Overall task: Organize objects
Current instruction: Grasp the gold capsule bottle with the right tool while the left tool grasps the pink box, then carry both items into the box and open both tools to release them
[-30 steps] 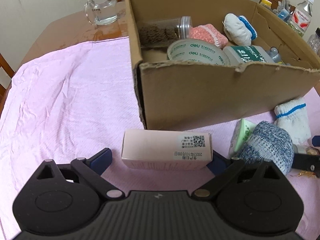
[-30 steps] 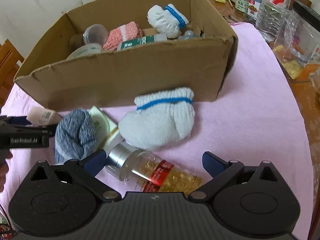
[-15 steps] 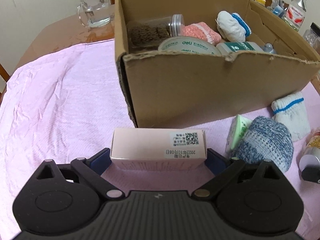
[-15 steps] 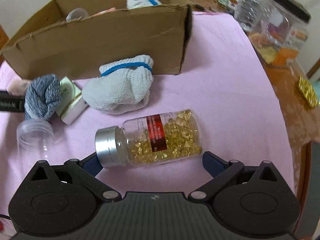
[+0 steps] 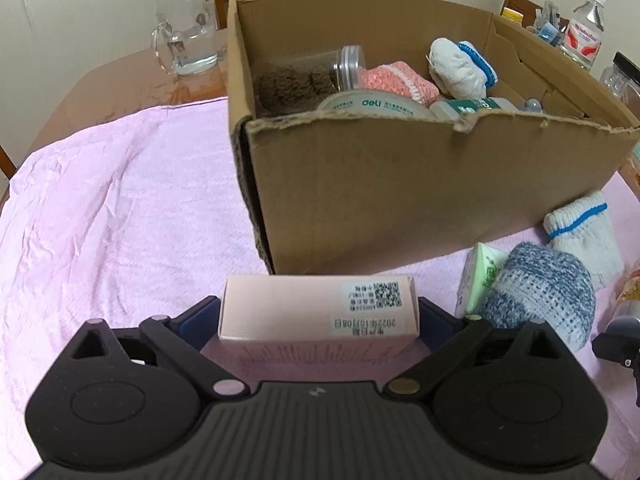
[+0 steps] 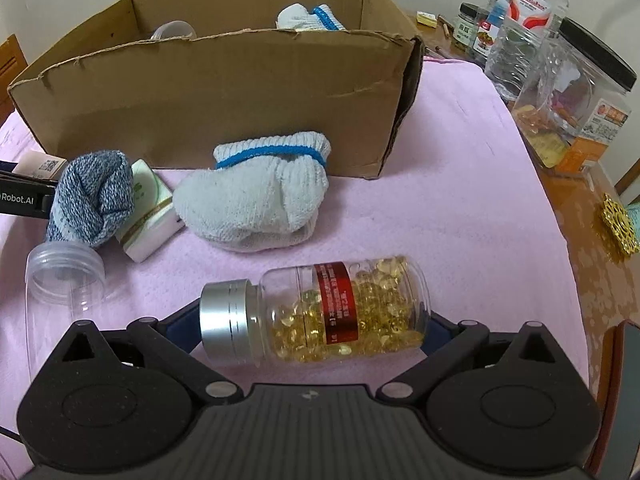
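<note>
1. My left gripper point(image 5: 319, 314) is clamped on the ends of a pale pink carton point(image 5: 318, 307), which it holds lengthwise, QR label up, above the pink cloth point(image 5: 120, 208) just in front of the cardboard box point(image 5: 400, 192).
2. My right gripper point(image 6: 308, 322) is clamped on a clear bottle of golden capsules point(image 6: 320, 312), with one finger at the silver cap end and the other at the base; the bottle lies sideways with its red label facing up.
3. The box already holds a clear jar of brown material point(image 5: 304, 76), a roll of tape point(image 5: 372, 106), a pink knitted piece point(image 5: 400, 82) and a white sock with blue trim point(image 5: 460, 68).
4. On the cloth in front of the box lie a white sock bundle with a blue band point(image 6: 256, 200), a blue-grey sock bundle point(image 6: 94, 200) and a small green-and-white carton point(image 6: 150, 212) tucked against it.
5. An empty clear jar point(image 6: 60, 280) stands near the blue-grey bundle.
6. A glass pitcher point(image 5: 184, 50) sits on the bare table point(image 5: 120, 88) behind the cloth.
</note>
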The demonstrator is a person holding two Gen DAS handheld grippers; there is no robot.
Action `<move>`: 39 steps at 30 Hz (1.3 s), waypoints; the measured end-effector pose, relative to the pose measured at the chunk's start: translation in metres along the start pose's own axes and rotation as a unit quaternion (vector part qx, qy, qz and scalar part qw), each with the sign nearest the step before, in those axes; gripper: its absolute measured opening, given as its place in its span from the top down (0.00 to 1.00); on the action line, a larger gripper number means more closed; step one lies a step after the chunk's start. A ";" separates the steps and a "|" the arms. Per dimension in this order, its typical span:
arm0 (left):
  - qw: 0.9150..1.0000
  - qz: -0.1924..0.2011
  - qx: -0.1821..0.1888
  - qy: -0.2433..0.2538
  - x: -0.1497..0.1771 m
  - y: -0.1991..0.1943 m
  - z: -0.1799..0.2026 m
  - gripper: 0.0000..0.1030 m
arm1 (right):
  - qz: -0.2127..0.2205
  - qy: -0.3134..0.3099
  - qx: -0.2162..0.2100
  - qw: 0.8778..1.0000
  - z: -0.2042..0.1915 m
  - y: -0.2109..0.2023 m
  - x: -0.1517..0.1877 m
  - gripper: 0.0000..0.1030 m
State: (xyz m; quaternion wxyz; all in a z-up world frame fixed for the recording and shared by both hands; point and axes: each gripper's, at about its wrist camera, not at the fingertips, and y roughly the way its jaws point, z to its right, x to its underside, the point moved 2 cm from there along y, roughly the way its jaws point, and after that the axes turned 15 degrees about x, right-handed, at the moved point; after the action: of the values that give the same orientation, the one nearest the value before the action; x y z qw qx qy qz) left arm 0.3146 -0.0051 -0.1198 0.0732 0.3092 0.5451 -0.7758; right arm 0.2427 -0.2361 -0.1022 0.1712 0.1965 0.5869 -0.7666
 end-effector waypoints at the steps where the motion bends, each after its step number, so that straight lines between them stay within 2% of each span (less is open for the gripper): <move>1: 1.000 -0.001 0.000 0.000 0.000 0.000 0.000 0.03 | -0.001 -0.002 -0.001 1.000 0.000 0.001 -0.001 0.00; 10: 1.000 -0.002 0.003 -0.003 0.002 -0.001 0.001 0.08 | -0.003 -0.010 -0.005 1.000 -0.001 0.003 -0.006 0.00; 17: 1.000 0.002 0.006 0.002 0.000 -0.003 0.003 0.17 | -0.026 -0.013 0.001 1.000 -0.002 0.004 -0.011 0.00; 20: 1.000 0.003 0.007 0.002 0.000 -0.004 0.002 0.21 | -0.026 -0.015 0.004 1.000 -0.002 0.001 -0.010 0.03; 21: 1.000 0.003 0.008 0.001 0.000 -0.005 0.002 0.21 | -0.026 -0.016 0.005 1.000 -0.001 0.000 -0.010 0.06; 27: 1.000 0.000 0.017 0.002 -0.001 -0.007 0.000 0.21 | -0.033 -0.025 0.002 0.999 0.001 -0.003 -0.007 0.06; 33: 0.999 -0.006 0.030 0.014 -0.005 -0.016 0.004 0.21 | -0.043 -0.024 -0.022 0.999 0.006 -0.012 -0.011 0.06; 39: 0.998 -0.019 0.049 0.032 -0.013 -0.036 0.011 0.21 | -0.027 -0.044 -0.036 0.998 0.013 -0.033 -0.020 0.06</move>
State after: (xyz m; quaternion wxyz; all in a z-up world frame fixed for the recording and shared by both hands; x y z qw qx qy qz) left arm 0.3043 -0.0034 -0.0820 0.0255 0.3269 0.5148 -0.7922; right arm 0.2424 -0.2394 -0.0612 0.1833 0.1400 0.6110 -0.7573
